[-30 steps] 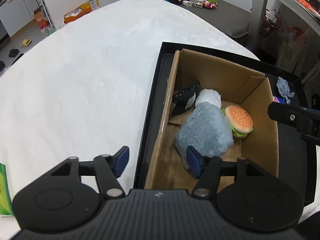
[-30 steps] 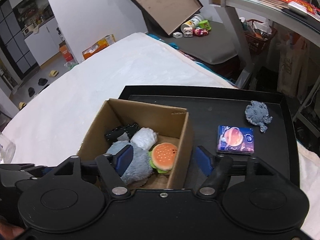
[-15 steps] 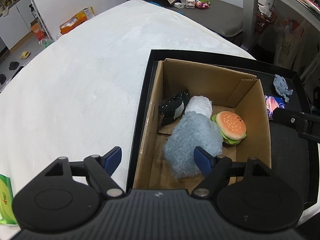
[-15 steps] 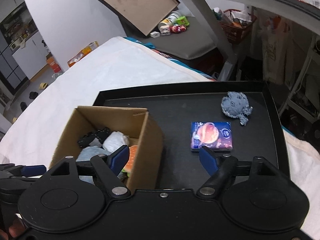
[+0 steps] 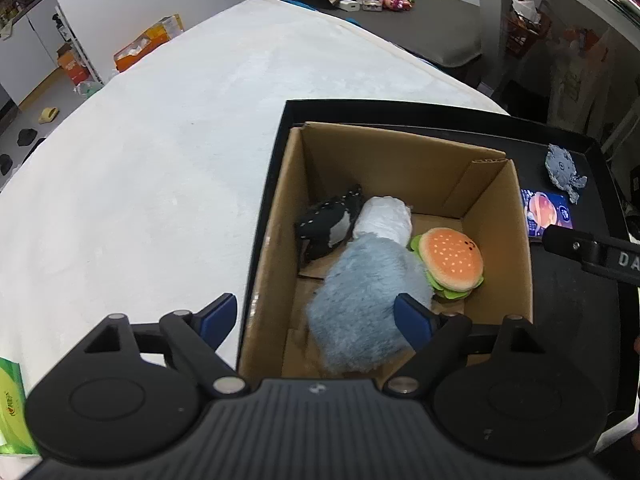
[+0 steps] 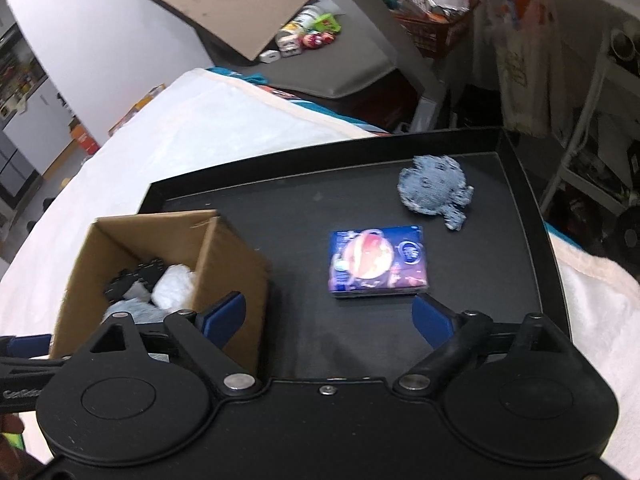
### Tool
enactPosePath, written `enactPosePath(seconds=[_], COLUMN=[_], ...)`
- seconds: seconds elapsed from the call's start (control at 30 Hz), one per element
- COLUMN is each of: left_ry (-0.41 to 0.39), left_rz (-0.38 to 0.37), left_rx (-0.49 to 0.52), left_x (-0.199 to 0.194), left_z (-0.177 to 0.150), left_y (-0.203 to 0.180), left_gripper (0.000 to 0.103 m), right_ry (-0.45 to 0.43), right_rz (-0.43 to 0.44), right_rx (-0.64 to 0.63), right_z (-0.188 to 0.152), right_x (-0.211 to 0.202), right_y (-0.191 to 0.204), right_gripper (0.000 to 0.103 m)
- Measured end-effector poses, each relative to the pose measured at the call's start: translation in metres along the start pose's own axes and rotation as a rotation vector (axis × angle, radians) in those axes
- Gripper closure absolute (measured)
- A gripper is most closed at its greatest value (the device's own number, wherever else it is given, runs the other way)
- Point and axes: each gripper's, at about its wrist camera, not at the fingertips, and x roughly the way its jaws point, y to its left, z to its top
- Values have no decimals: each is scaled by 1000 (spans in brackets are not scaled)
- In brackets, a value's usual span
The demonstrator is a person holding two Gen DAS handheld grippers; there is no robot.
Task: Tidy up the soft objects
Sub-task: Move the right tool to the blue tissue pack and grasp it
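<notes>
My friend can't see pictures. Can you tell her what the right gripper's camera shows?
The open right gripper hovers over a black tray holding a planet-printed packet, a small grey plush and a cardboard box of soft toys.

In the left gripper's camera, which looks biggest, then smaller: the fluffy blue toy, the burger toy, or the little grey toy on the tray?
1. Fluffy blue toy
2. Burger toy
3. Grey toy, though it lies farther away, so it may only look smallest.

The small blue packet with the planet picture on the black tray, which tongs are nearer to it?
Right. The right tongs hover open just in front of the small blue packet. The left tongs hang open over the cardboard box, beside it.
</notes>
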Motion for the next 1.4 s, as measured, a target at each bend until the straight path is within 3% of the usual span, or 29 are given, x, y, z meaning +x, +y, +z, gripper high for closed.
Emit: enactPosePath(seconds=[0.3, 0.73, 0.8, 0.87, 0.93, 1.4], left_ry=[27, 45, 46, 46, 48, 40], left_rz=[2, 55, 59, 62, 67, 57], left_rx=[12, 33, 32, 33, 31, 19], left_x=[10, 18, 19, 19, 20, 15], left_z=[3, 8, 8, 8, 8, 5], left_y=[-10, -22, -23, -24, -24, -20], left_gripper=[13, 7, 6, 6, 6, 5], right_ry=[22, 65, 72, 92, 80, 90], right_rz=[-38, -98, -110, -112, -136, -164], right_rx=[30, -7, -17, -18, -42, -27], right_z=[5, 10, 9, 8, 8, 2], right_x=[27, 58, 60, 64, 62, 41], right_y=[-19, -16, -16, -17, -15, -25], right_gripper=[11, 8, 11, 26, 32, 33])
